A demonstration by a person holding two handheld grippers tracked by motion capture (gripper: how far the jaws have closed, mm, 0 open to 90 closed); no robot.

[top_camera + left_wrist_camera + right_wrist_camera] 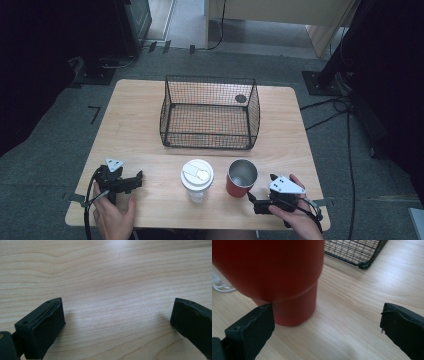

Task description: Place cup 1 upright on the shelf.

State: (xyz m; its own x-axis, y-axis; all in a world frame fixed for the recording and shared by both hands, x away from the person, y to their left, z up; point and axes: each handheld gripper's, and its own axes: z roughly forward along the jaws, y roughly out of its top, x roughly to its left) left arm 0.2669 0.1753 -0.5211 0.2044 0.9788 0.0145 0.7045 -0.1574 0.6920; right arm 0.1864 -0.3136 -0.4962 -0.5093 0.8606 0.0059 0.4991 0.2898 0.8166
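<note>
The right gripper (256, 199) was right next to the red cup (241, 178), and it looked like the job was to grab that cup, maybe to put it in the wire basket (210, 112) far ahead of the tool. To do it well, the person would need to slide the gripper forward and a bit to its left, so the cup sat in the middle of the gap and not off by one jaw. In the right gripper view the red cup (274, 277) stood just past the tool's left jaw, very near it or maybe touching, and the right jaw was far off with bare table (352, 315) in front of it. The jaws were wide open and held nothing. A slow squeeze low on the cup would be best, I think, since the cup is smooth and could tip or slip. The white-lidded cup (197, 180) stood on the far side of the red cup, so a hard push could knock the two together. The right hand (295, 217) lay low on the table, pointing the tool at the cup. The left gripper (134, 181) rested flat too, jaws wide open over bare wood, holding nothing, with the left hand (112, 215) behind it
</note>
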